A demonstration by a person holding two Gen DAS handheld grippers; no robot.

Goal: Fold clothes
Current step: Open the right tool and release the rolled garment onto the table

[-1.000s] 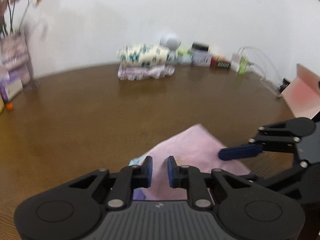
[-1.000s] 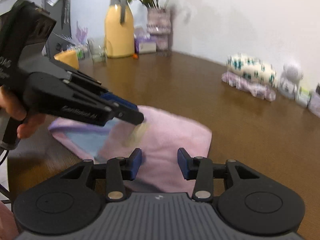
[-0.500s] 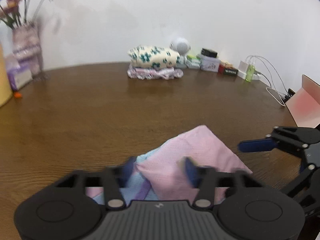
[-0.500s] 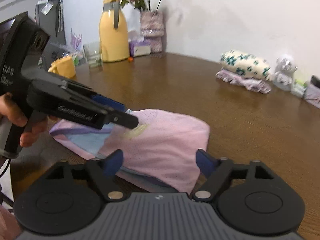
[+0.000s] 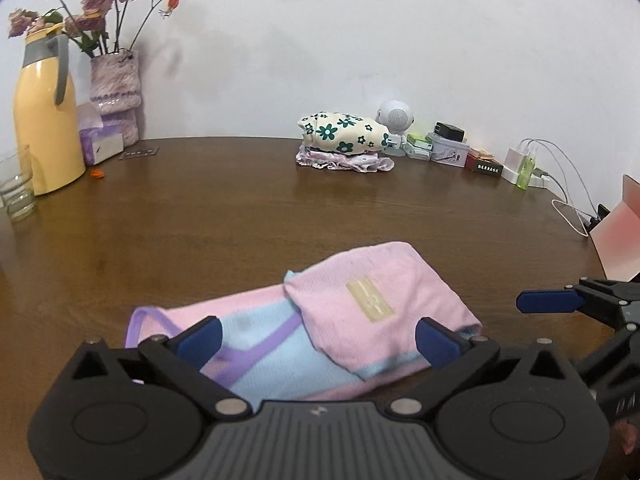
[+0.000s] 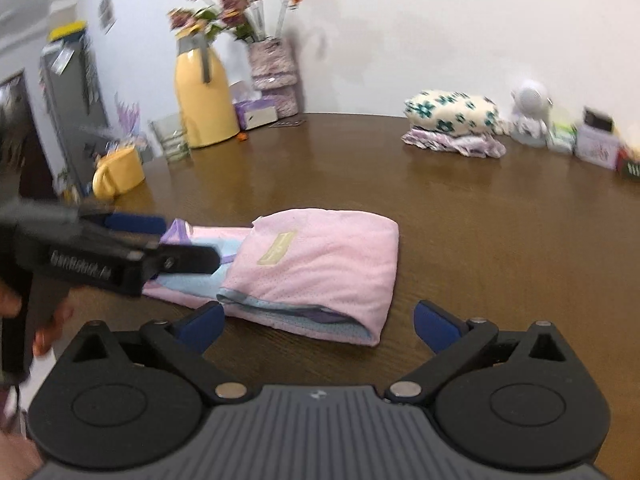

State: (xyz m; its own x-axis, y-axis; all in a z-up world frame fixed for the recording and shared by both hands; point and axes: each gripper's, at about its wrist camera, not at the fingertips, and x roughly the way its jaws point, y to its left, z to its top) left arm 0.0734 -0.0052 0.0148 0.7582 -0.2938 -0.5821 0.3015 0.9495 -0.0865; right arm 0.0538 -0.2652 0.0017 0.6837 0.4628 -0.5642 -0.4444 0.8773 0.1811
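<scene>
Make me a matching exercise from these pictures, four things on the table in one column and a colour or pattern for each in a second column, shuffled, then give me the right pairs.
Things:
1. garment being folded
2. thermos jug
3. rolled cloth on the far pile
4. fuzzy vase

Descriptions:
A. cream with green flowers
B. pink and light blue with purple trim
C. mauve, holding dried roses
D. yellow with a grey handle

Pairs: 1-B, 2-D, 3-A, 4-C

Both the left gripper (image 5: 318, 338) and right gripper (image 6: 320, 322) have spread wide, releasing the pink garment (image 6: 320, 264).
</scene>
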